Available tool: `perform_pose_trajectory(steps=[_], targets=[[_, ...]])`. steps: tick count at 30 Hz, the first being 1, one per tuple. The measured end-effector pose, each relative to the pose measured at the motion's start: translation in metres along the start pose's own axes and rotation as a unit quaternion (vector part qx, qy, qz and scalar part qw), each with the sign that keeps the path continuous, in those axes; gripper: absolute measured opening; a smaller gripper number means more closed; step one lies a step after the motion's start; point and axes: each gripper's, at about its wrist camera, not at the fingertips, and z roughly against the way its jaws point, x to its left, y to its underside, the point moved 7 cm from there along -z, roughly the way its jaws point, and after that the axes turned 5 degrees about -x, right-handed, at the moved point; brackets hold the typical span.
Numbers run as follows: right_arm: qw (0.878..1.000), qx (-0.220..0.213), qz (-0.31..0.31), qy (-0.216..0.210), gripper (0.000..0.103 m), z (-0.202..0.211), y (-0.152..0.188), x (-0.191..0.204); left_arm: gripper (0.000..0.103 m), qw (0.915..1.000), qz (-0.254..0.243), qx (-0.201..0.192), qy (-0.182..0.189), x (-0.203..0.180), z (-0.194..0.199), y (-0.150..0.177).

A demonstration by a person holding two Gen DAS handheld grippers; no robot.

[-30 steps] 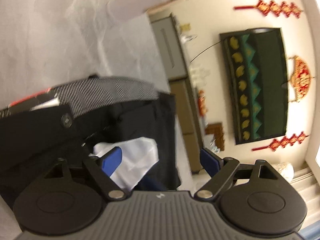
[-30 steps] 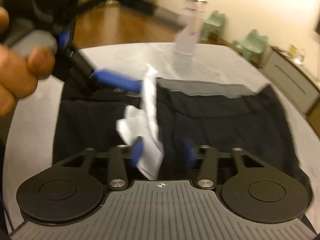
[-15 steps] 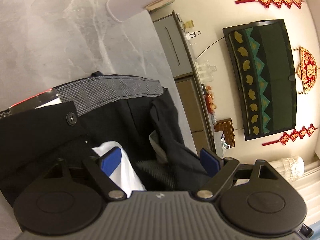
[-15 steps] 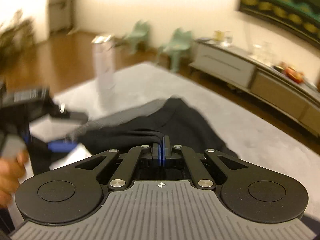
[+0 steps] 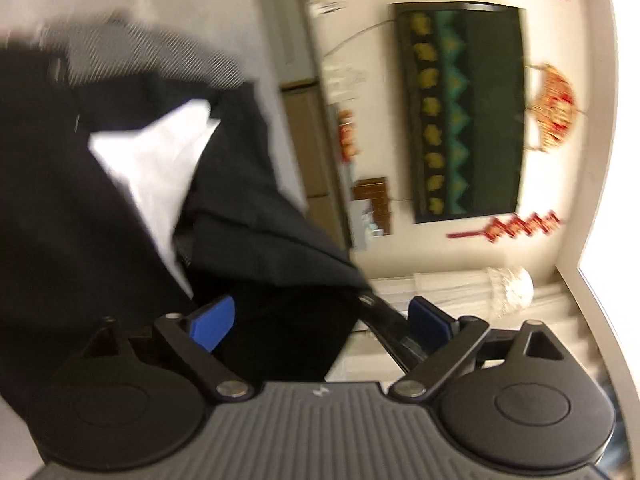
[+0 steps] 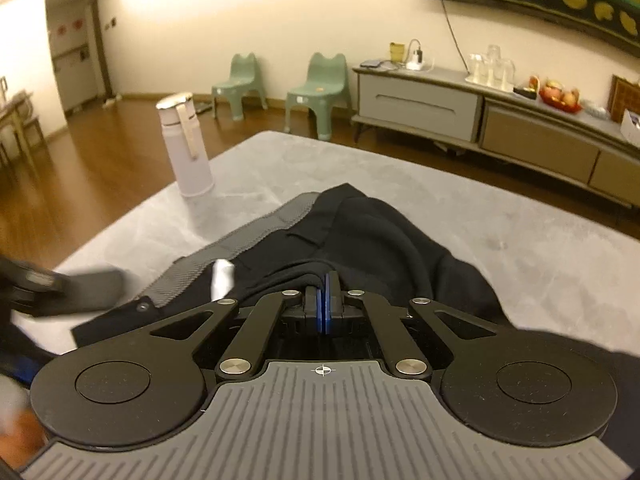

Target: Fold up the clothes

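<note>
Two grippers work over a pair of black trousers point(image 6: 380, 240) with a grey checked waistband, which lies bunched on a pale grey marbled surface point(image 6: 500, 232), towards its near edge. The right gripper point(image 6: 327, 304) has its blue-padded fingers point(image 6: 320, 308) pressed together on a raised fold of the black cloth. The left gripper point(image 5: 320, 320) has its fingers point(image 5: 212, 322) spread wide apart with nothing between the pads; black cloth hangs in front of them, and the left wrist view is blurred. A white pocket lining point(image 5: 160, 172) shows out of the trousers in that view, and as a small white patch point(image 6: 222, 278) beside the waistband in the right wrist view.

Near the far left edge of the surface stands an upright pale lilac flask with a metal lid point(image 6: 186, 148), well apart from the trousers. Beyond the surface is a brown wooden floor point(image 6: 100, 168), with two small green plastic chairs point(image 6: 316, 92) against a cream wall. A long low grey sideboard point(image 6: 480, 116) carries clear glassware point(image 6: 490, 66) and a bowl of fruit point(image 6: 560, 98). Above it hangs a dark panel with gold and green motifs point(image 5: 460, 112), flanked by red and gold hanging ornaments point(image 5: 556, 108).
</note>
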Motion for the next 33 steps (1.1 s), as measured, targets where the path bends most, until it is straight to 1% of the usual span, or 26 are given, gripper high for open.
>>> perform_pose_trajectory(steps=[2,3,4,5,6,7,10,11,12,13,15,17,18,19,20,21,22,23,26,27,28,29,30,31,32,33], targets=[[1.000,0.000,-0.013,-0.007,0.001,0.007,0.010,0.001,0.092,0.9998,0.014,0.000,-0.011,0.006,-0.015,0.000],[1.000,0.000,-0.020,-0.011,0.001,0.011,0.015,0.002,0.080,0.9996,0.017,-0.011,-0.020,0.009,-0.021,-0.004],[1.000,0.000,-0.026,-0.015,0.001,0.015,0.020,0.002,0.046,0.9993,0.017,-0.019,-0.026,0.011,-0.026,-0.009],[0.999,0.000,-0.033,-0.018,0.001,0.018,0.026,0.003,0.022,0.9995,0.010,-0.019,-0.022,0.011,-0.029,-0.014],[0.999,0.000,-0.039,-0.022,0.001,0.022,0.031,0.003,0.006,0.9996,-0.003,-0.023,-0.018,0.008,-0.027,-0.019],[0.998,0.001,-0.051,-0.032,0.002,0.029,0.039,0.003,0.004,0.9989,-0.016,-0.043,-0.013,0.003,-0.017,-0.024],[0.994,-0.015,-0.098,-0.041,0.030,0.065,0.064,-0.016,0.004,0.9948,-0.043,-0.092,-0.008,-0.004,0.016,-0.033],[0.992,-0.032,-0.116,-0.030,0.048,0.091,0.077,-0.035,0.005,0.9939,-0.044,-0.099,-0.019,0.000,0.024,-0.033],[0.990,-0.041,-0.132,-0.009,0.057,0.114,0.092,-0.059,0.006,0.9941,-0.041,-0.094,-0.034,0.007,0.025,-0.032],[0.988,-0.051,-0.148,0.012,0.057,0.137,0.107,-0.082,0.007,0.9941,-0.037,-0.090,-0.049,0.014,0.026,-0.032],[0.968,-0.052,-0.231,0.079,0.057,0.182,0.149,-0.150,0.020,0.9939,-0.038,-0.081,-0.065,0.020,0.027,-0.026],[0.937,-0.053,-0.312,0.146,0.057,0.229,0.192,-0.217,0.030,0.9939,-0.046,-0.072,-0.070,0.018,0.025,-0.016],[0.910,-0.064,-0.373,0.169,0.059,0.249,0.214,-0.251,0.038,0.9938,-0.051,-0.068,-0.072,0.017,0.024,-0.011],[0.878,-0.075,-0.432,0.192,0.059,0.270,0.236,-0.285,0.051,0.9934,-0.057,-0.066,-0.075,0.014,0.023,-0.006],[0.841,-0.085,-0.489,0.214,0.059,0.290,0.258,-0.319,0.058,0.9922,-0.068,-0.066,-0.081,0.012,0.021,-0.003],[0.811,-0.099,-0.535,0.215,0.059,0.302,0.276,-0.344,0.067,0.9909,-0.078,-0.066,-0.087,0.009,0.020,0.001],[0.778,-0.112,-0.580,0.216,0.059,0.313,0.293,-0.368,0.067,0.9895,-0.089,-0.066,-0.093,0.007,0.019,0.004],[0.755,-0.120,-0.604,0.227,0.059,0.320,0.306,-0.386,0.067,0.9881,-0.098,-0.066,-0.098,0.004,0.017,0.008],[0.736,-0.130,-0.619,0.242,0.059,0.326,0.322,-0.425,0.064,0.9844,-0.119,-0.067,-0.112,-0.001,0.009,0.012],[0.732,-0.133,-0.620,0.249,0.059,0.327,0.324,-0.436,0.053,0.9833,-0.126,-0.064,-0.114,-0.002,0.005,0.013],[0.734,-0.134,-0.615,0.255,0.059,0.325,0.324,-0.445,0.026,0.9824,-0.132,-0.057,-0.119,-0.002,0.001,0.014],[0.736,-0.134,-0.610,0.262,0.058,0.324,0.324,-0.454,0.013,0.9812,-0.139,-0.050,-0.125,-0.003,-0.004,0.014],[0.735,-0.131,-0.612,0.262,0.048,0.320,0.324,-0.463,0.003,0.9790,-0.148,-0.044,-0.133,-0.004,-0.010,0.014],[0.733,-0.128,-0.614,0.262,0.039,0.316,0.325,-0.471,0.002,0.9765,-0.158,-0.041,-0.141,-0.007,-0.015,0.011],[0.737,-0.114,-0.613,0.260,0.006,0.308,0.323,-0.481,0.002,0.9744,-0.168,-0.042,-0.144,-0.015,-0.019,0.007],[0.741,-0.100,-0.612,0.258,0.001,0.300,0.322,-0.490,0.002,0.9735,-0.176,-0.050,-0.138,-0.028,-0.017,0.000]])
